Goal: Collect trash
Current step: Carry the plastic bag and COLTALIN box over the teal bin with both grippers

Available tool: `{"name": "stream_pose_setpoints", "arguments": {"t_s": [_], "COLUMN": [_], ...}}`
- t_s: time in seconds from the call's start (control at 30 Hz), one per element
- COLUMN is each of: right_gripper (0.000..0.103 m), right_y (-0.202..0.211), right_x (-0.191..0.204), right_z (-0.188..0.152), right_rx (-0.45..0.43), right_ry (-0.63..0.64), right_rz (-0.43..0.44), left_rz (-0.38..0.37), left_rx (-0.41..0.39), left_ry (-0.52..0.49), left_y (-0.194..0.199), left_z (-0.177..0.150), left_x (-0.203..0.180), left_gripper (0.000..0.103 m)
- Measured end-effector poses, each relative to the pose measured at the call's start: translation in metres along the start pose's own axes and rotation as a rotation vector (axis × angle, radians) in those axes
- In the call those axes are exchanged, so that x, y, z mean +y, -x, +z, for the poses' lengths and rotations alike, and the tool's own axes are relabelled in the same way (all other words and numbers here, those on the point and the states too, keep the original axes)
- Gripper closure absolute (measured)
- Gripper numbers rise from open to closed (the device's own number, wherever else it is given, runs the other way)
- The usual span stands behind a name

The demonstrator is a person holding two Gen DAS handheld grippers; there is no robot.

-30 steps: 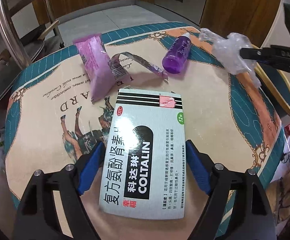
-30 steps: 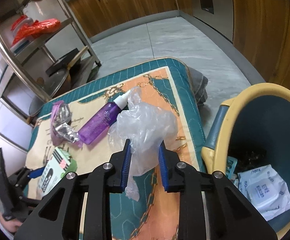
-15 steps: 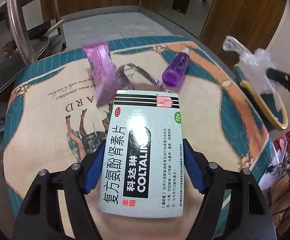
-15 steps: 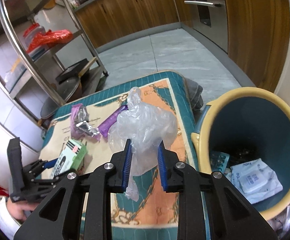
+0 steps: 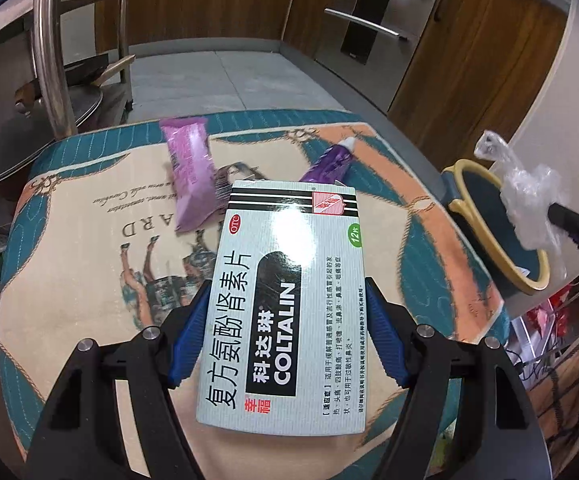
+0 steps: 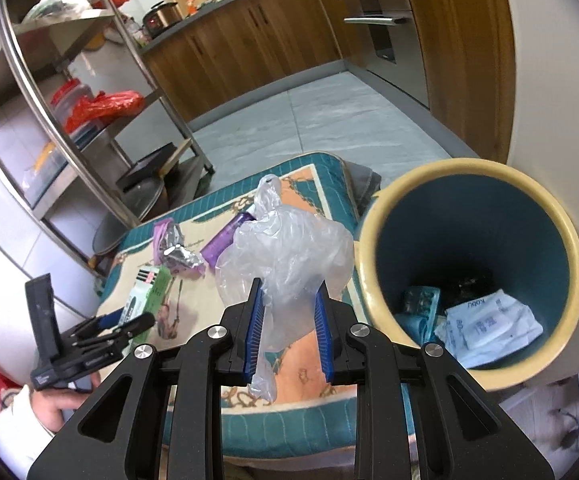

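Note:
My left gripper [image 5: 287,316] is shut on a pale green COLTALIN medicine box [image 5: 289,304] and holds it above the patterned table mat [image 5: 89,264]. My right gripper [image 6: 289,300] is shut on a crumpled clear plastic bag [image 6: 289,252], held up beside the rim of the blue bin with a yellow rim [image 6: 369,264]. The bin holds a white wipes packet [image 6: 485,320] and other trash. A pink wrapper [image 5: 191,176] and a purple bottle [image 5: 329,162] lie on the mat beyond the box. The bin [image 5: 485,200] and bag [image 5: 525,196] show at right in the left wrist view.
A steel shelf rack [image 6: 69,120] with pans and red bags stands left of the table. Wooden cabinets [image 6: 249,40] and an oven line the far wall. A torn silver foil wrapper [image 6: 177,256] lies next to the pink wrapper. Grey tiled floor lies beyond the table.
My right gripper has lifted the plastic bag off the mat and carried it right, toward the bin. My left gripper has raised the medicine box higher above the mat.

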State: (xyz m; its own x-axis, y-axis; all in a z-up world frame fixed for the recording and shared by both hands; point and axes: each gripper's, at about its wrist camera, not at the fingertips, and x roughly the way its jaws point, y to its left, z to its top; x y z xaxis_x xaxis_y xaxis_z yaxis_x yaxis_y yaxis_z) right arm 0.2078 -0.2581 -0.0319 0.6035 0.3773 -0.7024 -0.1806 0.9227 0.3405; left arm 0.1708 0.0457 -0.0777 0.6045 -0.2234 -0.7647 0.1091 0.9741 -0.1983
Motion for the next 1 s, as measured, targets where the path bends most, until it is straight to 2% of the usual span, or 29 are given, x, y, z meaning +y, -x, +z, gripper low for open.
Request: {"name": "stream_pose_setpoints", "arguments": {"t_s": [0.8,1.0], "right_gripper": [0.077,0.077], "right_y": [0.032,0.038], "right_x": [-0.088,-0.104], "right_z": [-0.014,-0.019], "right_rx": [-0.061,-0.07], "right_ry": [-0.164,-0.191], "right_rz": [-0.076,-0.105], "left_rz": [-0.116,-0.17], "left_rx": [-0.04,-0.044], "left_ry": [-0.187,-0.214], "left_y": [-0.009,-0.017], "left_z": [0.022,0.031], "left_x": [-0.111,-0.141], "left_gripper": [0.032,0.032]}}
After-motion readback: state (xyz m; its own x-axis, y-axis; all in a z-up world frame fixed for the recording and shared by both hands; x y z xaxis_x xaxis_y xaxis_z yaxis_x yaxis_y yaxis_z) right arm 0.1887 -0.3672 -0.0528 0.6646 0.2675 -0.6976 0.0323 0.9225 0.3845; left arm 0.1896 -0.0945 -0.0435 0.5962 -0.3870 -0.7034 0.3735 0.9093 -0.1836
